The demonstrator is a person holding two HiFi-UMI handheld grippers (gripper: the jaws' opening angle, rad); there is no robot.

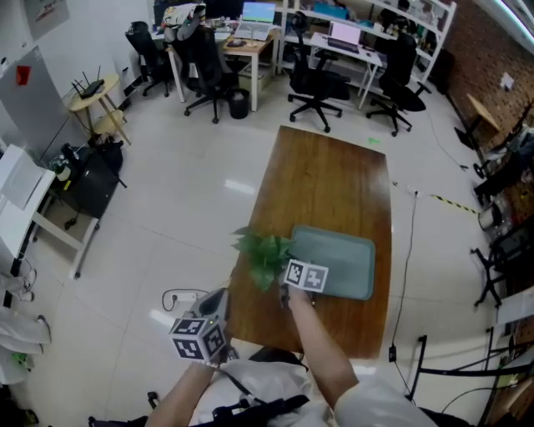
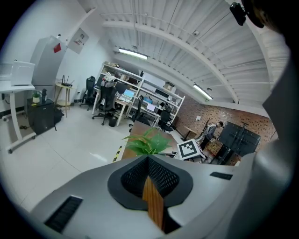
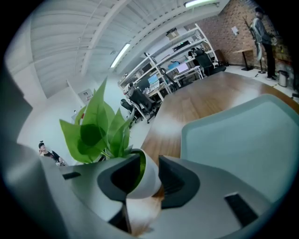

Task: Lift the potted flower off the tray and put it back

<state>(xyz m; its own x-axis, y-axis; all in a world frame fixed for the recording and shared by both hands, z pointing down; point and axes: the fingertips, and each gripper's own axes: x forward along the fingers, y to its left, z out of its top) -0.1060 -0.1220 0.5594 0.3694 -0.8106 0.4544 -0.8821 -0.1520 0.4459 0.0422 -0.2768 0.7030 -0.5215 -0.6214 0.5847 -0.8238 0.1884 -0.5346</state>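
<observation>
Centrally, glossy rounded white pot [image 3: 147, 181]

free tbl [image 1: 325, 179] beyond tray [image 1: 344, 254]

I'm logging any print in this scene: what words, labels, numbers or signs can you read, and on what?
No text here can be read.
Paper sheet, top left of the head view: print too small to read.
Red label on the grey cabinet: too blurred to read.
The two marker cubes: black-and-white square patterns only, no letters or numbers.
</observation>
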